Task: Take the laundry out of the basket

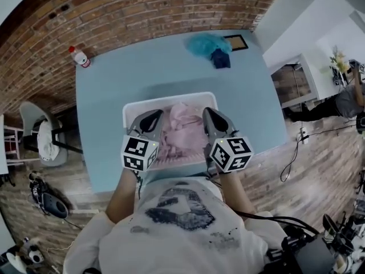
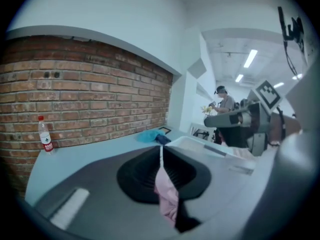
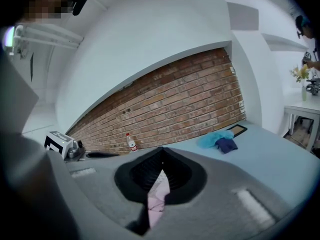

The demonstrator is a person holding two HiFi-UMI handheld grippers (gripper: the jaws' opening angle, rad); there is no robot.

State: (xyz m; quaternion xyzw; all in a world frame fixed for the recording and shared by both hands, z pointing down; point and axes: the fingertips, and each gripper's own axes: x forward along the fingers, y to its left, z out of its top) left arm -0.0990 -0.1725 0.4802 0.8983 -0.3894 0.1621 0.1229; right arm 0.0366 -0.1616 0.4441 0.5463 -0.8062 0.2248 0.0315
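A white basket (image 1: pixel 165 97) stands at the near edge of the pale blue table (image 1: pixel 114 96), with a pink garment (image 1: pixel 181 131) inside. Both grippers hover over it. My left gripper (image 1: pixel 154 116) is shut on a fold of the pink garment (image 2: pixel 167 196), which hangs between its jaws. On the other side of the basket, my right gripper (image 1: pixel 208 114) is also shut on the pink cloth (image 3: pixel 157 196). A teal cloth (image 1: pixel 206 43) and a navy cloth (image 1: pixel 220 58) lie together at the table's far edge.
A plastic bottle with a red cap (image 1: pixel 79 57) stands at the far left corner by the brick wall. A black flat frame (image 1: pixel 236 41) lies beside the teal cloth. A person (image 1: pixel 348 99) works at the far right. Chairs and cables surround the table.
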